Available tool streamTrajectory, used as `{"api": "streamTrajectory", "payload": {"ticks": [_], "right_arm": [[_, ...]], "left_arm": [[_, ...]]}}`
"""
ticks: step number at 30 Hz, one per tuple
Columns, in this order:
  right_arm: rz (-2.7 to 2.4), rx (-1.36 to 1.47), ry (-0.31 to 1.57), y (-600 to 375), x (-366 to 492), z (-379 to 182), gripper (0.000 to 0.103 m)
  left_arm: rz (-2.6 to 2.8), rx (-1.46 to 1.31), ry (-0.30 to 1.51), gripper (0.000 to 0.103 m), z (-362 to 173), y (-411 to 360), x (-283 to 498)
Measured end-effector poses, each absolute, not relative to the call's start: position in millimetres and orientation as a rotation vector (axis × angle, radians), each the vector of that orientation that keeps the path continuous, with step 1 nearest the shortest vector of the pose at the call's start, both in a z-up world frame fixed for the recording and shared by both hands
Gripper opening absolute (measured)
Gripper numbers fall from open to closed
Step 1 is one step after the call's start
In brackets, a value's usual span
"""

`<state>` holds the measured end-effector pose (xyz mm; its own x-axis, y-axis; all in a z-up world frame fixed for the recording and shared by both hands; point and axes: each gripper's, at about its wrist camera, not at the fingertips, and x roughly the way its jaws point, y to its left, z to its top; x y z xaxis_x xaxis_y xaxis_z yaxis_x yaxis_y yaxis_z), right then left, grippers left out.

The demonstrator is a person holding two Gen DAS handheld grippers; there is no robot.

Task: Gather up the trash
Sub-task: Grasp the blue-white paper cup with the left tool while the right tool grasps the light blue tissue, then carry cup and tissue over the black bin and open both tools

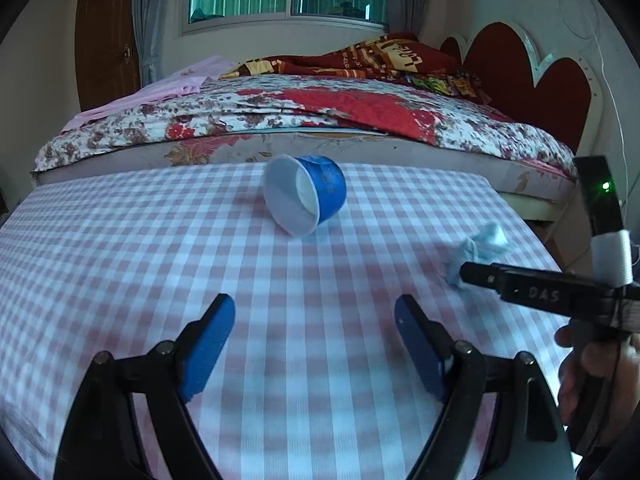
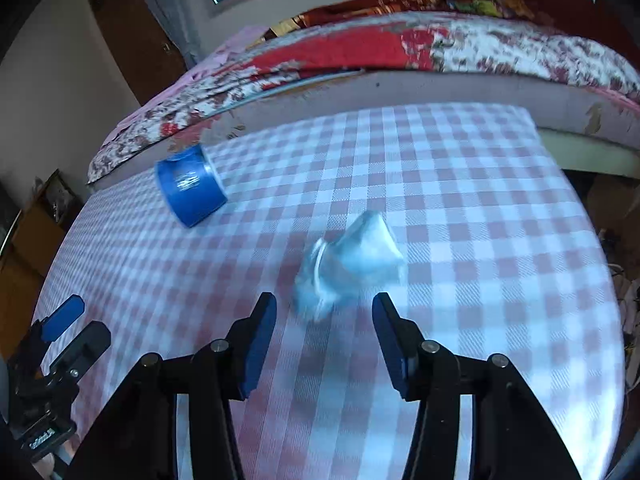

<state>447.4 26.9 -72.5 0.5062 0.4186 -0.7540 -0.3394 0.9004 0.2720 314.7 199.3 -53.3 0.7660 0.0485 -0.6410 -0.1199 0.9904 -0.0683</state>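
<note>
A blue paper cup with a white inside lies on its side on the pink checked tablecloth, its mouth toward me. It also shows in the right wrist view. A crumpled pale blue tissue lies on the cloth to the cup's right; it also shows in the left wrist view. My left gripper is open and empty, short of the cup. My right gripper is open, its jaws on either side of the tissue's near end, not closed on it.
A bed with a floral quilt and red heart-shaped headboard stands right behind the table. A brown door is at back left. The table's right edge drops off to floor clutter.
</note>
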Motion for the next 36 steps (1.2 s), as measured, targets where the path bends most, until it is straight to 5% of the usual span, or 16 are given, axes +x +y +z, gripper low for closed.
{"api": "streamTrajectory", "payload": {"ticks": [3, 17, 23, 25, 27, 36], "right_arm": [[0.473, 0.050, 0.921, 38.1, 460.1, -75.8, 0.025], [0.451, -0.098, 0.898, 62.8, 521.0, -69.7, 0.027], [0.467, -0.100, 0.908, 65.3, 540.3, -67.9, 0.027], [0.482, -0.106, 0.905, 67.9, 543.3, -67.6, 0.022], [0.496, -0.087, 0.907, 66.6, 544.3, -67.0, 0.018], [0.508, -0.060, 0.813, 54.8, 508.7, -36.7, 0.016]], "left_arm": [[0.086, -0.109, 0.694, 0.083, -57.1, 201.9, 329.5], [0.033, -0.140, 0.734, 0.071, -69.9, 221.3, 416.7], [-0.019, -0.152, 0.767, 0.055, -77.1, 218.6, 441.9], [-0.038, -0.154, 0.788, 0.041, -80.1, 215.7, 448.6], [-0.057, -0.160, 0.798, 0.009, -82.2, 212.7, 452.0], [-0.038, -0.067, 0.702, 0.005, -55.2, 202.7, 418.5]]}}
